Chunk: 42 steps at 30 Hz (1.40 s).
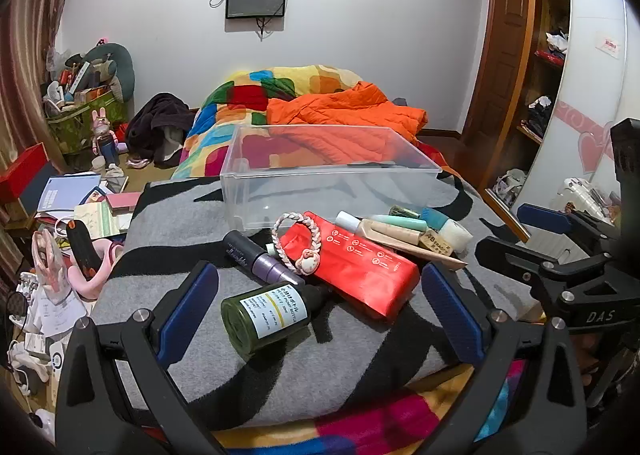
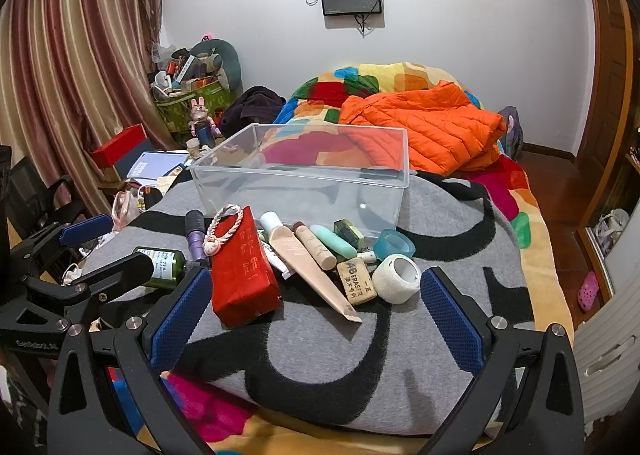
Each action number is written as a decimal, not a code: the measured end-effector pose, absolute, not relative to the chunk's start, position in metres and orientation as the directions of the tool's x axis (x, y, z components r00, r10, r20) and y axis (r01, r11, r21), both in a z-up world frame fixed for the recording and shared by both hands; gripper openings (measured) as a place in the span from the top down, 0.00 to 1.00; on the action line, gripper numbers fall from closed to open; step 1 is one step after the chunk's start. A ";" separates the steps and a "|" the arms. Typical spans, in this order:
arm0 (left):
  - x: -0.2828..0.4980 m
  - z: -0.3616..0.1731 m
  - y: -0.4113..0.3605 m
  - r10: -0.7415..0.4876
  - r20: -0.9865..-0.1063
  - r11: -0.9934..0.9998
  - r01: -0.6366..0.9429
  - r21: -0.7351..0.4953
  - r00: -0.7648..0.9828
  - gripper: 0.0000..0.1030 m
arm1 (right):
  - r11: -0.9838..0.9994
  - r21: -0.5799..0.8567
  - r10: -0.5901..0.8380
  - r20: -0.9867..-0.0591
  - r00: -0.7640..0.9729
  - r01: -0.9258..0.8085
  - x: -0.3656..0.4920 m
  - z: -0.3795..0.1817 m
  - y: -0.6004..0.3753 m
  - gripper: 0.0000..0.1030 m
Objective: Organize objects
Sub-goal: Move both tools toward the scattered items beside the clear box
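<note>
Though the clear plastic bin point(image 1: 328, 171) sits in full sight on the grey blanket point(image 2: 320, 355) of the bed, we cannot read much of what lies just in front of it: tubes overlap, a purple bottle point(image 1: 260, 261) hides partly behind the red pouch point(image 1: 360, 271), and labels blur. Nearest the bin's front lie the green bottle point(image 1: 266, 319) and white tape roll point(image 2: 396, 279). Our left gripper point(image 1: 320, 307) and right gripper point(image 2: 316, 315) hover before it, fingers spread wide, holding nothing.
</note>
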<state>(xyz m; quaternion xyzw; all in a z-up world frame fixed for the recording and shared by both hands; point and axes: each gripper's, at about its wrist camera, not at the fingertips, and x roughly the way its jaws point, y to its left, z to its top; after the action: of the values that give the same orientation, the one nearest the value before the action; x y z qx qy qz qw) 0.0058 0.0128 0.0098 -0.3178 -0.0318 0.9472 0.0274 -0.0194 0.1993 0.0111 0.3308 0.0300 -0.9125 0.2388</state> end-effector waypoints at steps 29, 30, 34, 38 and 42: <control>0.007 0.007 0.007 0.090 -0.609 -0.994 -0.033 -0.103 -0.788 0.00 | -0.880 0.114 -0.425 -0.621 -0.659 0.460 -0.019 0.012 0.197 0.00; 0.007 0.007 0.006 0.090 -0.611 -0.994 -0.033 -0.104 -0.787 0.00 | -0.881 0.115 -0.424 -0.622 -0.658 0.459 -0.019 0.012 0.196 0.00; 0.005 0.005 0.002 0.087 -0.614 -0.994 -0.028 -0.106 -0.785 0.00 | -0.884 0.122 -0.421 -0.628 -0.654 0.451 -0.027 0.009 0.201 0.00; 0.004 0.004 -0.006 0.071 -0.611 -0.995 -0.008 -0.104 -0.788 0.00 | -0.891 0.114 -0.407 -0.633 -0.659 0.440 -0.033 0.006 0.205 0.00; 0.002 0.002 -0.016 0.048 -0.614 -0.995 0.016 -0.098 -0.788 0.01 | -0.901 0.103 -0.386 -0.634 -0.670 0.422 -0.040 0.002 0.213 0.00</control>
<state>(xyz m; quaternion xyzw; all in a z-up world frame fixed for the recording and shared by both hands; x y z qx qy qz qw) 0.0021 -0.0155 0.0016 -0.3257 -0.0489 0.9442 0.0086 -0.0404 0.2129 0.0023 0.3405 0.0260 -0.9135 0.2211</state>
